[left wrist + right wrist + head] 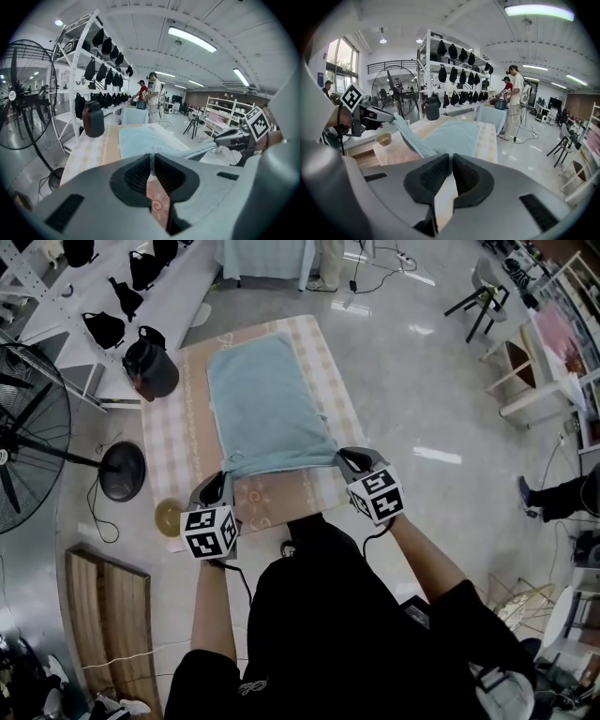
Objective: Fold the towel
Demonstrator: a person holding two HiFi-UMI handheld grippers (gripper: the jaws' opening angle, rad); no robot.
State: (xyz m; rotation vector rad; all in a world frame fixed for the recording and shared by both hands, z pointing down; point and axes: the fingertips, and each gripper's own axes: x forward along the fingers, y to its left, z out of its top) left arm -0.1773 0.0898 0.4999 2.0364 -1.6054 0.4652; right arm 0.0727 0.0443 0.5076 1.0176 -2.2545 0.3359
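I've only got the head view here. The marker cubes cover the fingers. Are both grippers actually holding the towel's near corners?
Observer: The left gripper view shows the left gripper shut on a towel corner.
Operator: And the right one?
Observer: The same. In its own view the right gripper is shut on the other corner.
Operator: Is that near edge off the table?
Observer: Yes. The right gripper view shows the edge slanting up from the table to the left gripper.
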